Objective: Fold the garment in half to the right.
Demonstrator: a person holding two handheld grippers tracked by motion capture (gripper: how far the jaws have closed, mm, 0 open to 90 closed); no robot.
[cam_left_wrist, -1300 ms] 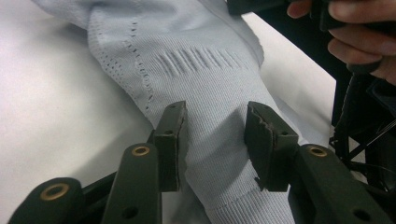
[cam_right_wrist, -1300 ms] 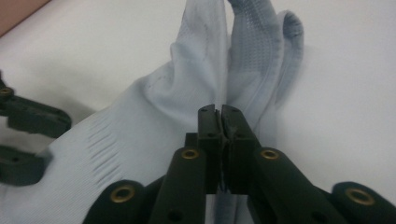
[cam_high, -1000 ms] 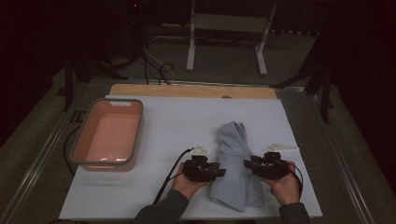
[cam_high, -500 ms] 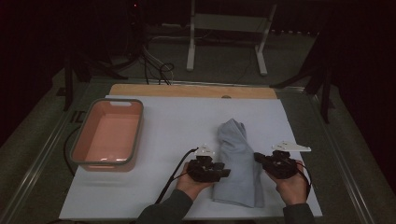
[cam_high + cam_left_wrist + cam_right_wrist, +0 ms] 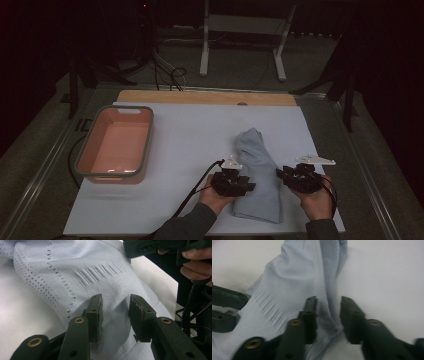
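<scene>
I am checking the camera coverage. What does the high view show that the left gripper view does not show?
Only the high view takes in the pink tub at the far left of the white sheet, the wooden board edge and the metal stand behind. Only the left gripper view gives the knit texture, with rows of small holes and ribbing. Both show the light blue garment, the left gripper with a gap between its pads over the cloth, and the right gripper.

Left tool [image 5: 233,181] slid onto cloth [image 5: 257,175]; right tool [image 5: 301,176] reopened.
</scene>
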